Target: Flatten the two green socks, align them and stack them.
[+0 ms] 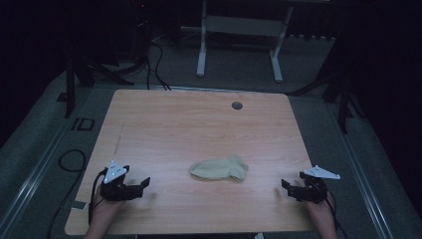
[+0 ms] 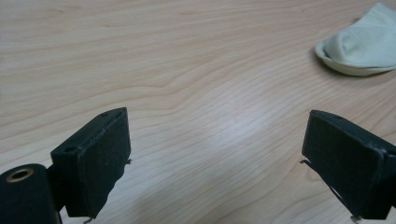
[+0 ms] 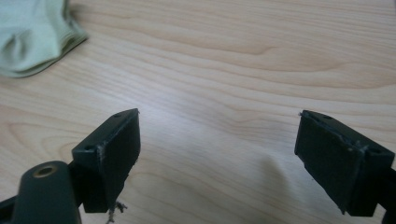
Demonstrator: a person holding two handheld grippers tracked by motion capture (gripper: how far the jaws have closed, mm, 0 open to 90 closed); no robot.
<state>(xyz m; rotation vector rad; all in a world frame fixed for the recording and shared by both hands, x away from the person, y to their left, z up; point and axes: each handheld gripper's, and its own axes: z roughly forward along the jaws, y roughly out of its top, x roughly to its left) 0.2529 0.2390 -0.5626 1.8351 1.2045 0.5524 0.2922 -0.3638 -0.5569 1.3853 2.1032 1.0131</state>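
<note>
The high view is coming through dim and slightly soft — the room beyond the table point(image 1: 199, 124) is sinking into near black, and grain is showing in the dark areas. The two gripper views are looking much brighter, with a pale sheen spreading across the wood between the jaws. The jaws themselves are blurring at close range, while a soft shadow is lying under the sock point(image 2: 364, 46) — no hard glare is appearing anywhere.

Sock point(image 1: 219, 169): pale yellow-green, plain, no pattern. Worktop point(image 1: 199, 124): light wood, wavy grain, small dark grey round cap near far edge. Both tongs, left point(image 1: 142, 185) and right point(image 1: 287, 187): matte black, light grey plates on top.
</note>
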